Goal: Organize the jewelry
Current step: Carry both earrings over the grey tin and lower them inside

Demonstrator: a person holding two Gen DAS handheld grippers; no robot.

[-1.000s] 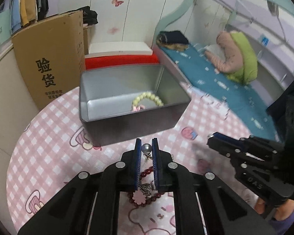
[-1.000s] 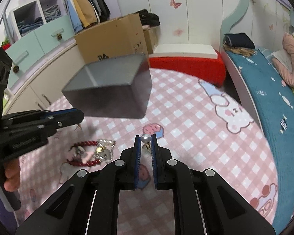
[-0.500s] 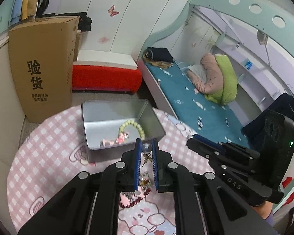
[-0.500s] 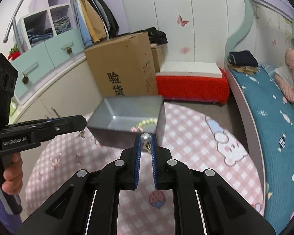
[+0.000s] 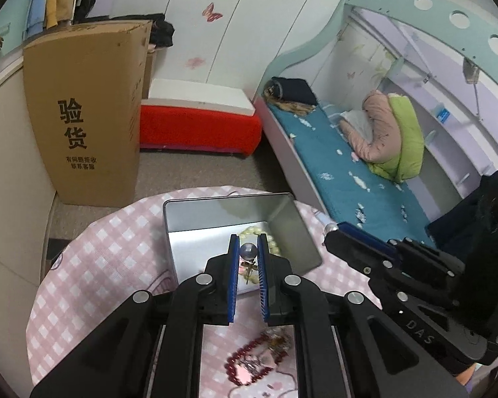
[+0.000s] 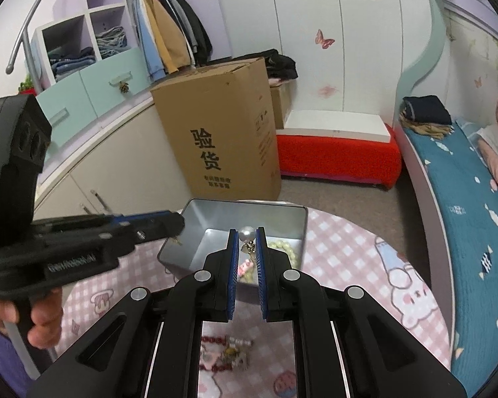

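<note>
A grey metal tin (image 5: 182, 219) (image 6: 215, 209) stands open on the pink checked round table (image 5: 93, 265). A pale bead bracelet (image 5: 254, 231) (image 6: 282, 247) lies inside it. My left gripper (image 5: 248, 252) is shut on a grey pearl earring (image 5: 248, 251) held above the tin. My right gripper (image 6: 247, 234) is shut on a white pearl earring (image 6: 247, 233), also above the tin. A red bead bracelet with charms (image 5: 252, 361) (image 6: 227, 353) lies on the table beneath both grippers. The right gripper shows in the left wrist view (image 5: 328, 229).
A tall cardboard box (image 5: 83, 109) stands on the floor behind the table, with a red-and-white bench (image 5: 199, 126) beside it. A bed with a teal cover (image 5: 348, 172) runs along the right. Cupboards (image 6: 99, 165) line the left.
Both grippers have risen and moved forward over the tin, each still holding its earring. The red bracelet now lies below and behind the fingertips.
</note>
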